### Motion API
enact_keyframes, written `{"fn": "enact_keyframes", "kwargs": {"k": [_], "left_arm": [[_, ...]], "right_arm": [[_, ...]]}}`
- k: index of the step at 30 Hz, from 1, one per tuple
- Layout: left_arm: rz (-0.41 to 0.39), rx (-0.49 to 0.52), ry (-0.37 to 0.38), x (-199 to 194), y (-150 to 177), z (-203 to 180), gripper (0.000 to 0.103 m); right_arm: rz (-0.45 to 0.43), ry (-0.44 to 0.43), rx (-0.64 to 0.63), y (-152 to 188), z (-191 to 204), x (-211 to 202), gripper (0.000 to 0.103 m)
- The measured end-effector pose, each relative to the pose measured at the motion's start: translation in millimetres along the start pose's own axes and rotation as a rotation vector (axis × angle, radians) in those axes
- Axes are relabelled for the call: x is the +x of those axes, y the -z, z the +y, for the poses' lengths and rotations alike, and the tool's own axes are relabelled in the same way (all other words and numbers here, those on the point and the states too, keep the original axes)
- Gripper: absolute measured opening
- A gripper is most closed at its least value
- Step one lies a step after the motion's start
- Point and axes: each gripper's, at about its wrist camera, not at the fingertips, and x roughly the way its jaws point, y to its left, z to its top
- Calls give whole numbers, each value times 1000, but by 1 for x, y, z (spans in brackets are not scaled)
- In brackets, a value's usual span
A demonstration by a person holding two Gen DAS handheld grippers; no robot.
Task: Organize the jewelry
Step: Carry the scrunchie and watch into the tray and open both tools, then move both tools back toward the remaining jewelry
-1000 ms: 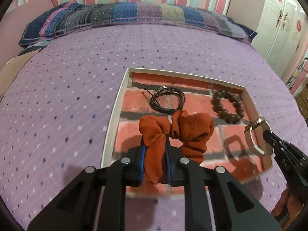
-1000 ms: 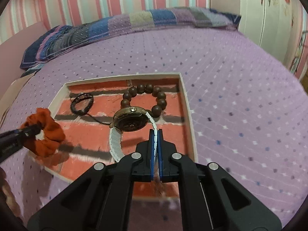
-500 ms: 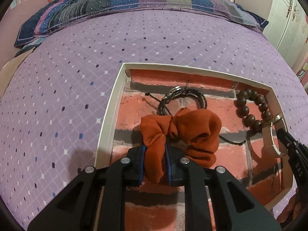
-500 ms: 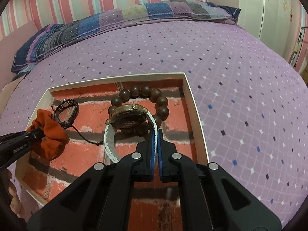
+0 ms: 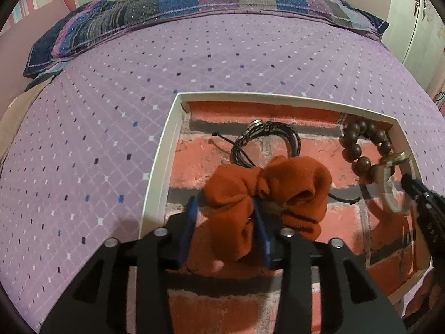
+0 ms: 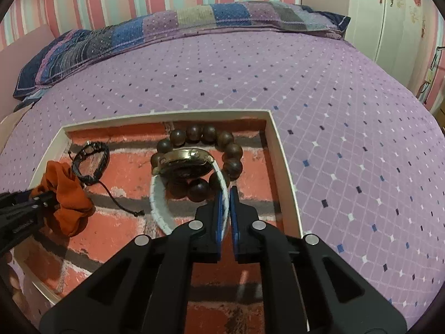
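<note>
A white-rimmed tray [image 5: 155,172] with a brick-pattern floor lies on the purple bed; it also shows in the right wrist view [image 6: 283,172]. My left gripper [image 5: 225,222] has its jaws spread around an orange scrunchie [image 5: 267,189] that rests in the tray's left part. My right gripper [image 6: 225,211] is shut on the white strap of a gold watch [image 6: 186,164], held over the brown bead bracelet [image 6: 222,144]. A black cord bracelet [image 6: 90,161] lies at the tray's back left.
A patchwork pillow [image 6: 194,25] lies along the head of the bed. A white wardrobe [image 6: 395,22] stands at the right. The purple bedspread [image 6: 347,139] surrounds the tray on all sides.
Both grippers moved forward and down into the tray. The left jaws have opened wider around the scrunchie. The watch now sits over the bead bracelet.
</note>
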Motion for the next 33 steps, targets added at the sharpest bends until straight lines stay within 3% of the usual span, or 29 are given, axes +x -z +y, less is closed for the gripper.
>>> {"fn": "enact_keyframes", "kwargs": {"k": [4, 9, 11, 17, 19, 22, 27, 33], "left_arm": [[-18, 23, -8, -13, 4, -3, 47], [-60, 35, -1, -46, 8, 4, 55], [-97, 41, -21, -68, 14, 9, 66], [-181, 39, 11, -135, 51, 32, 73], [-198, 18, 40, -159, 73, 44, 74], [-224, 0, 25, -184, 98, 54, 80], [-250, -26, 34, -224, 157, 63, 82], [-244, -53, 5, -244, 219, 61, 82]], "right_arm": [[-6, 10, -19, 5, 2, -1, 11], [-40, -19, -8, 2, -3, -25, 28], [-67, -54, -12, 1, -5, -44, 48], [-155, -63, -54, 28, -20, -110, 90], [-160, -85, -45, 45, -30, -130, 92], [-162, -99, -46, 70, -39, -156, 95], [-206, -62, -78, 119, -52, -206, 99], [-200, -45, -69, 181, -62, -236, 99]]}}
